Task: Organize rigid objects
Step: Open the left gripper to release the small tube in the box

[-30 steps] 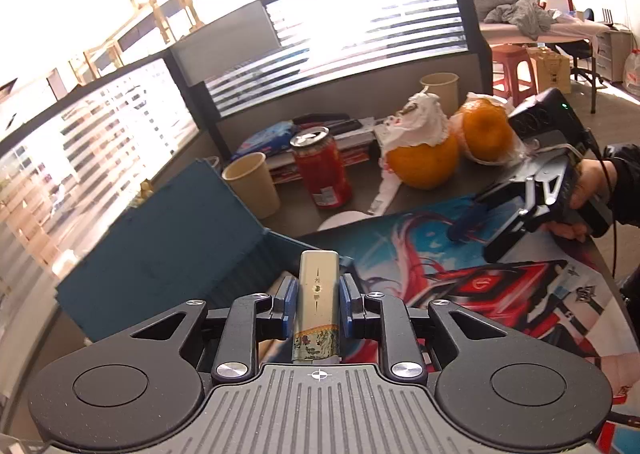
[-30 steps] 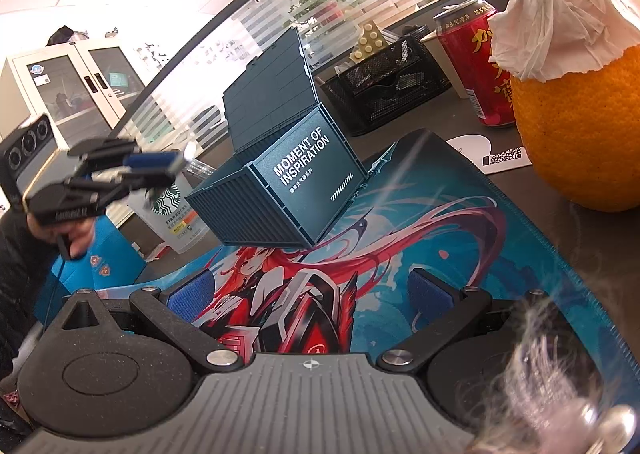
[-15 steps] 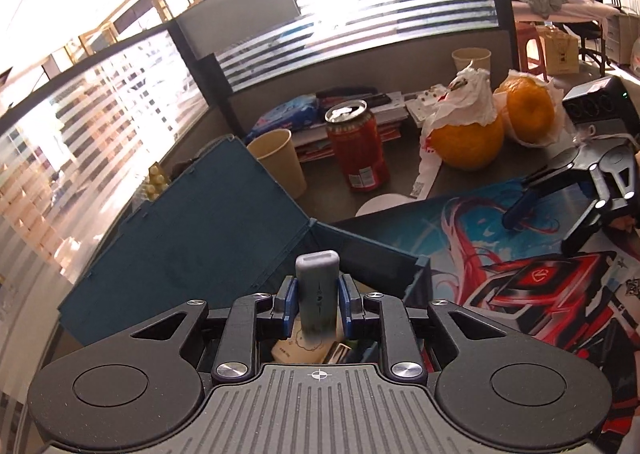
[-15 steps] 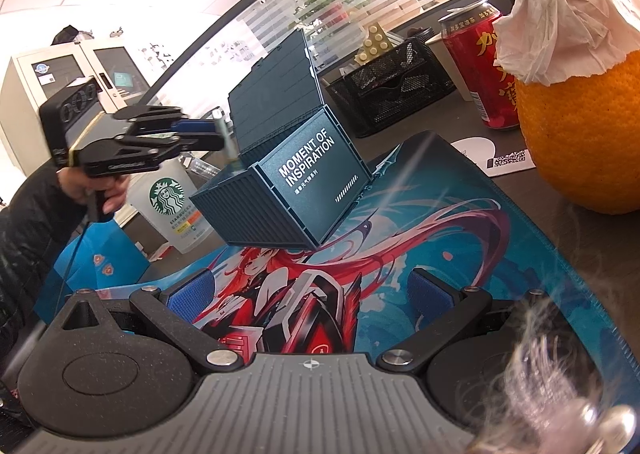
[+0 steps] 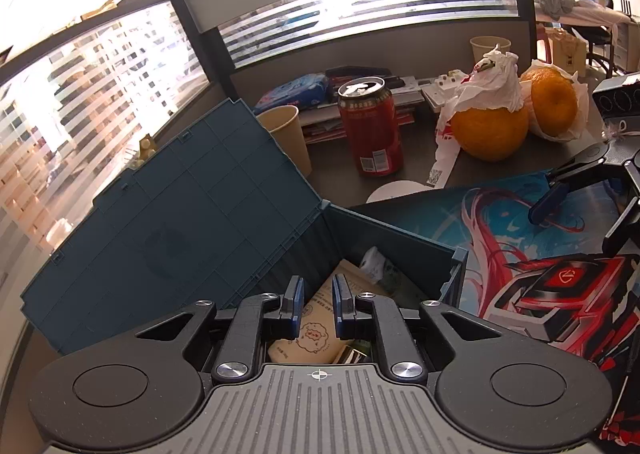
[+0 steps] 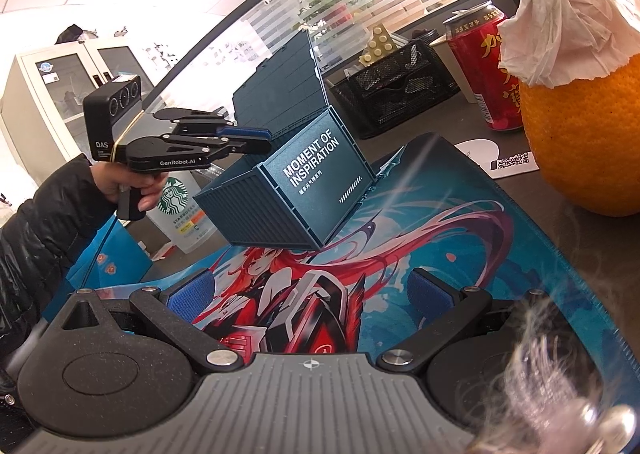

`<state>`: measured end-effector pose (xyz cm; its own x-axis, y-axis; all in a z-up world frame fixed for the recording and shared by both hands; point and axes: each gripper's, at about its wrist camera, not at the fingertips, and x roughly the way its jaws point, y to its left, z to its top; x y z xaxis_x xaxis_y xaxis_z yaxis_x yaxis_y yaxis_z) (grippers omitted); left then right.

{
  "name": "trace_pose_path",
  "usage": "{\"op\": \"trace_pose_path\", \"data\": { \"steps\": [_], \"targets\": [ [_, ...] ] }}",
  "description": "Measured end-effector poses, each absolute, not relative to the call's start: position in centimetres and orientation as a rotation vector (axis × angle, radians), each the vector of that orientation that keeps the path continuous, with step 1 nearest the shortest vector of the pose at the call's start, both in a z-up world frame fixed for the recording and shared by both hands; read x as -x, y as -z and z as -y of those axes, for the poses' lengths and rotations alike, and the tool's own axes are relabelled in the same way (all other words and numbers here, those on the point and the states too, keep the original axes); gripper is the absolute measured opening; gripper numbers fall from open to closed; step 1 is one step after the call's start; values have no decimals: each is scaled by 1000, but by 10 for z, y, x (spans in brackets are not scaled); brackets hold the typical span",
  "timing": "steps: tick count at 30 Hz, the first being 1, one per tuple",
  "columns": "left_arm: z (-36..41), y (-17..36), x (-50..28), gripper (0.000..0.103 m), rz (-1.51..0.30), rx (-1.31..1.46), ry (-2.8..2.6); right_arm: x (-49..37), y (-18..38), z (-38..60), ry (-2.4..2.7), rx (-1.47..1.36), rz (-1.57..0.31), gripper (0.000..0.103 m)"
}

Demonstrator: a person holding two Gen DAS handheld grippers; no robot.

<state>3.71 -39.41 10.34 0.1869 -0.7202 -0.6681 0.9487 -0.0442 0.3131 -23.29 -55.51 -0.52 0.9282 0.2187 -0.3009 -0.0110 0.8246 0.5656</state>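
**deskwatcher:** ok, standing right by it. Biggest first: the counter [image 5: 340, 193] has that anime mat [image 5: 500, 221] on it. On the mat's far-left corner sits the blue container box [image 5: 392, 234], with its lid [image 5: 180, 221] thrown open and leaning back, away from the left gripper [image 5: 318, 294]. The open box is straight below that gripper and a bit ahead. The gripper is tipped nose-down into it, so any drop or pick in there is pretty much a vertical move.

**binlurker:** which hand's closer? and is it carrying anything?

**deskwatcher:** The left one, easily. The right gripper [image 6: 310, 294] is parked low over the mat, well off to the box's right. Its jaws are spread wide with nothing in them. The left jaws have just been closing; there's only a narrow slot left and nothing in it, you can see right through to the stuff below.

**binlurker:** what's in the box?

**deskwatcher:** A beige packet [image 5: 316, 330] with a little cartoon sheep lies flat right under the jaws, its long side running roughly away from the gripper. A white-and-green packet [image 5: 380, 270] is further ahead and to the right, against the box wall. Something small and shiny [image 5: 354, 354] is tucked close in under the gripper's right finger; I can't tell what it is.

**binlurker:** anything left outside?

**deskwatcher:** A red can [image 5: 370, 125] stands upright beyond the box, ahead and slightly right of the left gripper, with a paper cup [image 5: 286, 133] just to its left. My guess is either hand could go for those next, but the left would need to lift clear of the box first.
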Motion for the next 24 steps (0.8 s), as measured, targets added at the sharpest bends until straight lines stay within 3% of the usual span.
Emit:
{"op": "trace_pose_path", "data": {
  "steps": [12, 15, 17, 19, 24],
  "targets": [
    [371, -110, -21, 21, -290, -854, 1306, 232, 6, 555, -125, -591, -374, 103],
    [362, -114, -17, 34, -273, -836, 1256, 231, 7, 555, -120, -593, -378, 103],
    [355, -118, -16, 56, -255, -803, 1212, 230, 7, 555, -118, -595, -382, 103],
    [347, -122, -14, 68, -242, -766, 1173, 230, 8, 555, -115, -597, -388, 103],
    [332, -126, -11, 76, -242, -735, 1085, 229, 7, 556, -117, -594, -393, 103]
  ]
}}
